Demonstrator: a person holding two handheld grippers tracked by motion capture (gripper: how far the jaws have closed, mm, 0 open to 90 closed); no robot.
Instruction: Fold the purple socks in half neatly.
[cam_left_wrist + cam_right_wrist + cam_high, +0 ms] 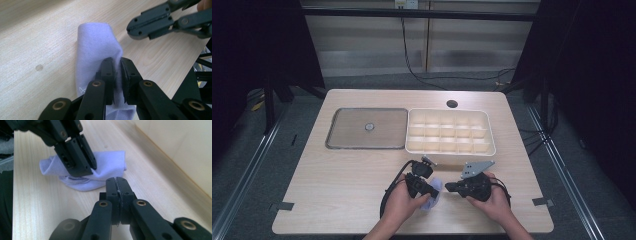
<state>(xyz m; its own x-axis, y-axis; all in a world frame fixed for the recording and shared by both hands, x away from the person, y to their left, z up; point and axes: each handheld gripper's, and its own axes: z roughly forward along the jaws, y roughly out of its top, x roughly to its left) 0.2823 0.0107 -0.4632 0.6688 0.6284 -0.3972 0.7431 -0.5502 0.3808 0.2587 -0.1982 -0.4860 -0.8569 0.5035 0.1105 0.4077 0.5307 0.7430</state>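
Left gripper (117, 66) pinches the folded lilac sock (96, 47), lying on the table (337, 185) at 6 o'clock of the white divided tray (449, 131). Right gripper (117, 185) pressed together, empty, just at the sock's 3 o'clock.

No readable text, labels, brands or numbers, small white mark on sock (96, 50) illegible

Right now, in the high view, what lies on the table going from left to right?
Along the far side: metal tray → white divided box. Along the near side: left gripper, clamped on the pale purple cloth → right gripper, shut and empty.
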